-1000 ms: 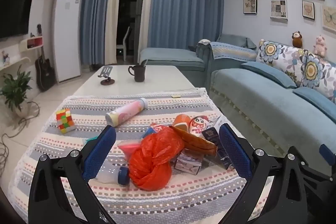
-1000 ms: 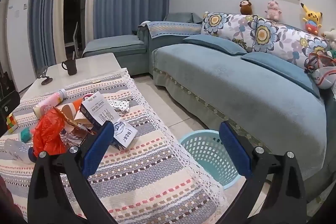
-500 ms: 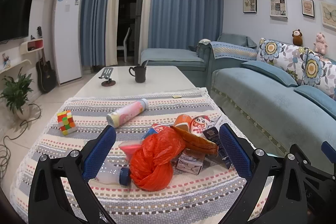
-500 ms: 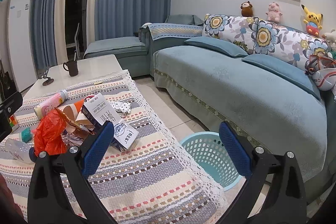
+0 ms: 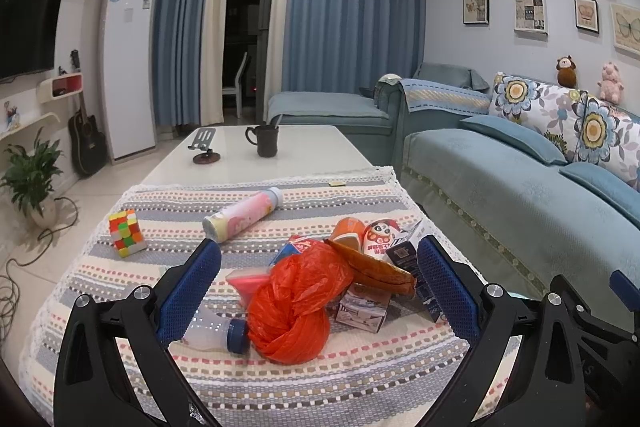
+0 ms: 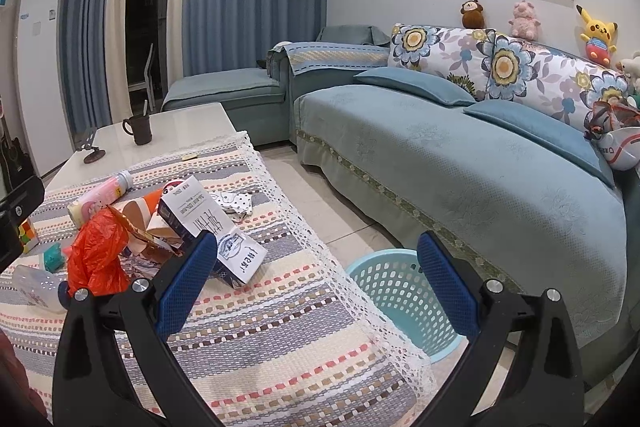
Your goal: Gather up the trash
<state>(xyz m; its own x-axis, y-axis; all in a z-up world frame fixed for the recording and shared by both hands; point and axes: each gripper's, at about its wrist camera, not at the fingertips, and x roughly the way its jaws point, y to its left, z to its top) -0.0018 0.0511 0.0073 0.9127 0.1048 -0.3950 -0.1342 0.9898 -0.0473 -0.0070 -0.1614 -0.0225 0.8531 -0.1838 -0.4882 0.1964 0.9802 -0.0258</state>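
Note:
A pile of trash lies on the striped tablecloth [image 5: 320,383]: a crumpled orange plastic bag [image 5: 294,311], a clear bottle with a blue cap [image 5: 218,331], a small carton [image 5: 362,311], a brown wrapper [image 5: 376,273] and a panda-print cup [image 5: 378,233]. My left gripper [image 5: 318,281] is open and empty, just short of the pile. My right gripper [image 6: 318,277] is open and empty, above the table's right edge. In the right wrist view a white and blue box [image 6: 208,227] lies by the orange bag [image 6: 96,255]. A turquoise basket [image 6: 400,301] stands on the floor beside the table.
A pink tube [image 5: 242,214] and a colour cube [image 5: 126,233] lie on the cloth farther back. A dark mug [image 5: 266,140] and a phone stand [image 5: 204,147] sit on the bare white table end. A blue sofa [image 6: 460,163] runs along the right.
Both grippers have drifted slightly; the views shift a little. Nothing on the table has moved and both grippers stay open.

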